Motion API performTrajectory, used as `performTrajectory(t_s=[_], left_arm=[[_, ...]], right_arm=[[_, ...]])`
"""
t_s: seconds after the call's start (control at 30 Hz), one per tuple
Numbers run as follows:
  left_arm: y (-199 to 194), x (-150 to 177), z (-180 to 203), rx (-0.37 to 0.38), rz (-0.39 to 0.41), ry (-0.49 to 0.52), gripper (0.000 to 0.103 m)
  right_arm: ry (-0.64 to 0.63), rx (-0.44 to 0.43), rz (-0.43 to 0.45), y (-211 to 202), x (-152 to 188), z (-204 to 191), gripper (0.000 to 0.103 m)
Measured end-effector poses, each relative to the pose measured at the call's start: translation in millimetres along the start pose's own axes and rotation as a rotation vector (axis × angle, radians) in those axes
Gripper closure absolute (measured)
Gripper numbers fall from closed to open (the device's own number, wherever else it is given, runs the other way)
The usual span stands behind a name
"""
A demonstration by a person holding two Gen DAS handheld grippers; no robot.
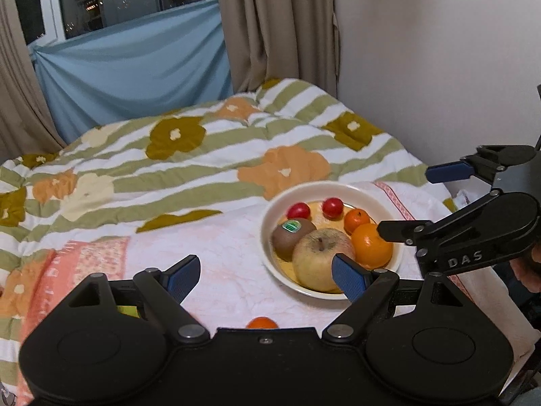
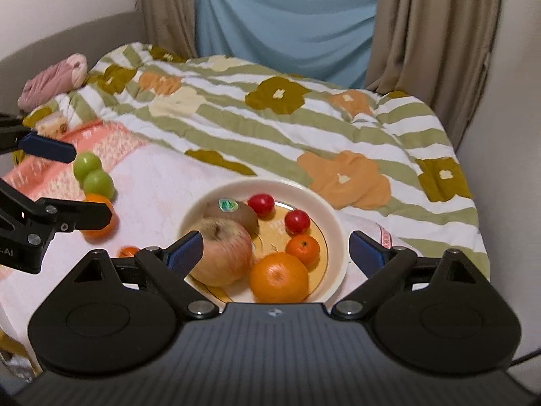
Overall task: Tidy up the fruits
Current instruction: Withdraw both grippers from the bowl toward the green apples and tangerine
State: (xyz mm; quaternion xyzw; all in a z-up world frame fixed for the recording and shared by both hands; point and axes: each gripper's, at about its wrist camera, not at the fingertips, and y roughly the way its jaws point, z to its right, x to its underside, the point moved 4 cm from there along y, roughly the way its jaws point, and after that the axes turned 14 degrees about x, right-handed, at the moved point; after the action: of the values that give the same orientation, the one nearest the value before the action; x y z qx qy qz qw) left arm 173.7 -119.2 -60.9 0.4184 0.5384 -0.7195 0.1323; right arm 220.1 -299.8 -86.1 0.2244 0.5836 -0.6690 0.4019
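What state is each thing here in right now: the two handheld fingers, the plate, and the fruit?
Left gripper: fingers open, nothing between them.
Right gripper: fingers open, empty, above the plate.
Plate: loaded with six fruits.
Apple: on the plate, stem up.
Kiwi: on the plate, sticker up.
Green fruits: off the plate, on the cloth.

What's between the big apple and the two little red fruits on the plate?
The kiwi with its sticker sits between the apple and the nearer red fruit, clearest in the right wrist view.
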Motion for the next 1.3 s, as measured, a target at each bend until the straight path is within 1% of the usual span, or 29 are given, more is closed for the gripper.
performTrajectory(t_s=[0.1,0.2,0.43,0.67,0.87,1.0,1.17,1.3], left_arm=[[-22,2,-11,-0.020,0.022,0.013,0.015],[-41,7,-26,-0.039,0.039,0.005,0.015],[-82,29,-73,-0.074,0.058,-0.038,0.015],[-110,58,-123,-0.097,0.047,-0.078,0.015],[-116,78,-162,-0.091,0.015,-0.107,0.015],[-116,89,-184,-0.064,-0.003,-0.123,0.015],[-108,96,-203,-0.024,-0.020,-0.118,0.015],[-90,95,-214,0.010,-0.025,-0.103,0.015]], right_arm=[[0.044,0.011,0.011,-20,-11,-8,0.000],[0.066,0.024,0.021,-35,-21,-22,0.000],[0.083,0.019,0.067,-69,-40,-77,0.000],[0.098,0.011,0.062,-78,-52,-135,0.000],[0.108,0.027,0.025,-73,-54,-180,0.000],[0.119,0.052,-0.005,-65,-52,-204,0.000],[0.145,0.079,-0.044,-53,-47,-227,0.000],[0.165,0.094,-0.076,-38,-39,-237,0.000]])
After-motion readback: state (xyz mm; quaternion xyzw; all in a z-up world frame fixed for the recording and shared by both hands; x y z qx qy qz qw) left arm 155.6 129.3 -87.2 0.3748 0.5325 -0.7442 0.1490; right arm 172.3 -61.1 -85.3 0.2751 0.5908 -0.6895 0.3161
